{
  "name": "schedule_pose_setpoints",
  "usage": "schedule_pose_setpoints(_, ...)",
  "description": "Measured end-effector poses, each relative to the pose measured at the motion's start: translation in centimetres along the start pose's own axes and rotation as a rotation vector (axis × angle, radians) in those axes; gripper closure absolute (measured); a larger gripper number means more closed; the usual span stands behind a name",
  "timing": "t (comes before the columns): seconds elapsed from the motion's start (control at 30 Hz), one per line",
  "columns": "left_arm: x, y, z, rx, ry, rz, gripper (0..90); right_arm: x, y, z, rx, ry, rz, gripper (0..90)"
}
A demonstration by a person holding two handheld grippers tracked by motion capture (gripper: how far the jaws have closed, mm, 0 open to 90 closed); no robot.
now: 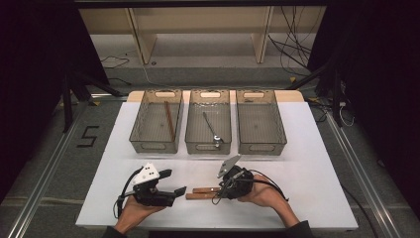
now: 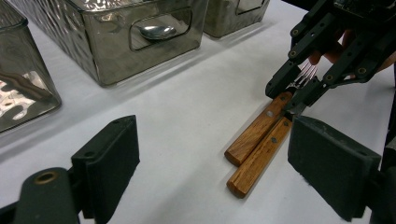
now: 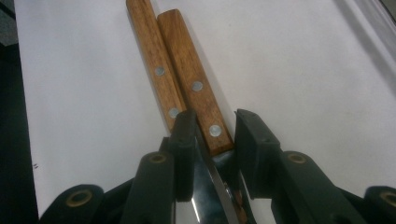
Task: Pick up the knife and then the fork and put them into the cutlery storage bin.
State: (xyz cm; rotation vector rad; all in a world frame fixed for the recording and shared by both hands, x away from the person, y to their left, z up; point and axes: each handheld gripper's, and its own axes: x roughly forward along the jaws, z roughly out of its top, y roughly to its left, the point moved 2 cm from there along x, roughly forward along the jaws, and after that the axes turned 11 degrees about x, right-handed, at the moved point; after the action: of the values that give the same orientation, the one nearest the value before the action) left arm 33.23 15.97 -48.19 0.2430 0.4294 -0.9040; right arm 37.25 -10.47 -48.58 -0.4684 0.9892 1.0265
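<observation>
high view: two wooden-handled utensils point(image 1: 204, 193) lie side by side on the tabletop point(image 1: 307, 163), right gripper point(image 1: 224, 189) over their metal ends. left gripper view: left gripper point(image 2: 212, 158), jaws wide, waits nearby. right gripper view: jaws narrow, straddling one handle point(image 3: 194, 84) to single it out, not yet pinching.

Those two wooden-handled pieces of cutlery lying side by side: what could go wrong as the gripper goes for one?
1. The two wooden handles touch along their length, and the right gripper straddles only one, so the other may be dragged or knocked aside.
2. The gripper sits at the handle's end by the metal blade, so the long handle could tilt or slip when lifted.
3. The left gripper waits open close by; the lifted piece could bump it.
</observation>
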Motion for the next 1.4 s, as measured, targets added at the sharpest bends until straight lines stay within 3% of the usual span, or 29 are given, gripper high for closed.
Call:
schedule_pose_setpoints(0.3, 0.04, 0.03, -0.04, 0.001, 0.007, -0.005, 16.2, 0.14, -0.31, 0.35, 0.008, 0.005, 0.009, 70.6)
schedule_pose_setpoints(0.5, 0.11, -0.03, -0.03, 0.001, 0.006, -0.003, 16.2, 0.36, 0.09, 0.51, -0.038, 0.025, -0.027, 70.1)
schedule_pose_setpoints(0.93, 0.17, -0.03, -0.03, -0.002, 0.009, -0.003, 16.2, 0.88, -0.15, 0.75, -0.061, 0.051, -0.05, 72.5)
schedule_pose_setpoints(1.1, 0.09, 0.04, -0.04, 0.001, 0.009, -0.004, 16.3, 0.83, -0.07, 0.77, -0.072, 0.042, -0.065, 77.3)
schedule_pose_setpoints(1.4, 0.02, 0.2, -0.12, -0.008, 0.002, 0.004, 16.3, 0.23, -0.19, 0.8, -0.074, 0.019, -0.083, 77.8)
